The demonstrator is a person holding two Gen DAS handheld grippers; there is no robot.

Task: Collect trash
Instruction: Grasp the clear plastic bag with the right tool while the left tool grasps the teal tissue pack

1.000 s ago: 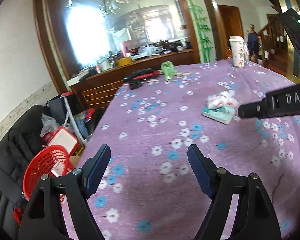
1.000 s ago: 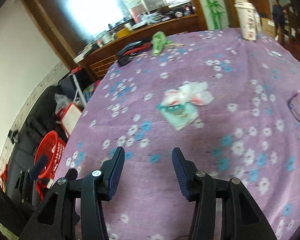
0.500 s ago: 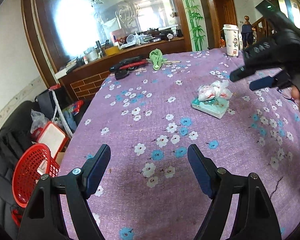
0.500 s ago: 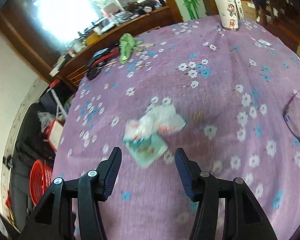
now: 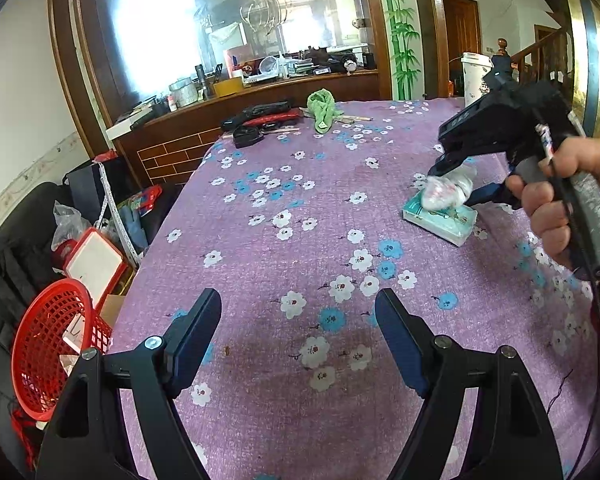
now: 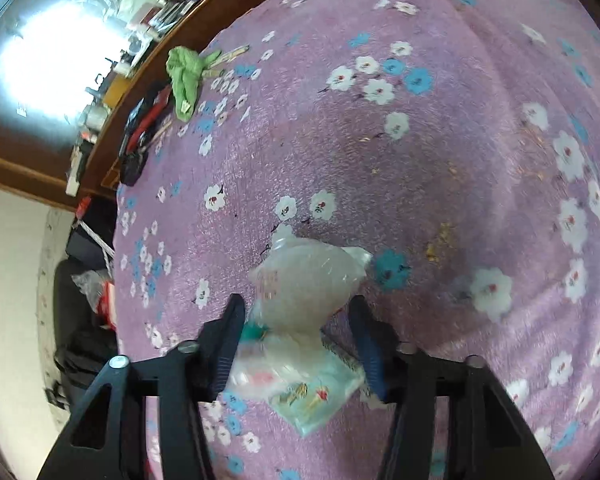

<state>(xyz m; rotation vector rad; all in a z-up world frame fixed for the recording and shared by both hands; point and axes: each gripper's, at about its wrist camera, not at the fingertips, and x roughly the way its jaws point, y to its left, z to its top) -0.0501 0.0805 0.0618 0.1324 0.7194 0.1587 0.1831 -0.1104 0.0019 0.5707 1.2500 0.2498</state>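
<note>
The right gripper points down at a crumpled clear bag that lies on a teal tissue pack, and its jaws are closing with the bag between them; the left finger looks to touch the bag's edge, the right one stands just off it, so no firm grip shows. In the left wrist view the bag and pack sit at 2 o'clock on the purple flowered table, under the right gripper held by a hand. The left gripper hovers over bare cloth, jaws wide apart and empty. A red basket stands off the table at 9 o'clock, a green cloth lies at 12, a cup at 1
</note>
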